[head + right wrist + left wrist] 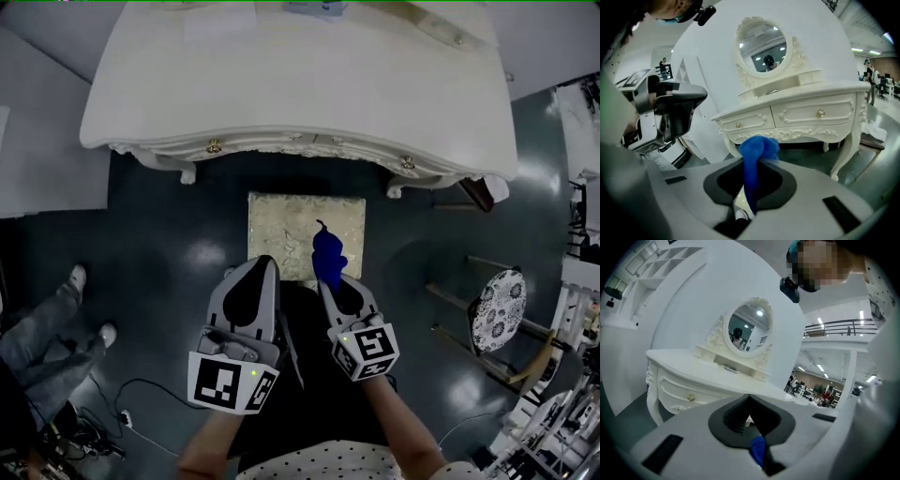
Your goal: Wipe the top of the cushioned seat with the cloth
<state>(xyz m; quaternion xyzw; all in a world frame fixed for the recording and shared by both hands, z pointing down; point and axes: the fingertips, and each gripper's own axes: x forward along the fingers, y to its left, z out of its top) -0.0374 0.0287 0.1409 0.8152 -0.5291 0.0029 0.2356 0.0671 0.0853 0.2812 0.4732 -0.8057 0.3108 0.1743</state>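
The right hand-held gripper (pixel 328 279) is pinching the blue cloth (pixel 328 253). Its jaws are pressed on the cloth's lower end, and the rest sticks up past the tips in a soft bunch. I think it is held this way so the loose end can rub the seat (pixel 281 225). The seat is just ahead of this hand-held gripper and lower down. The left hand-held gripper (pixel 267 261) is close beside the right one, with its jaws pressed together and nothing at the tips. It seems to be waiting out of the way. Past the seat stands a white dresser (pixel 300 84). The head view shows the cloth over the near edge of the seat, but not how high it is. The right gripper view shows the cloth (pixel 757 147) up in the air in front of the dresser drawers (pixel 806 115), so I think it is not on the seat yet. Only the gripper views show the mirror (pixel 747 331) on the dresser. A bit of blue shows low in the left gripper view, but I cannot tell what it is.
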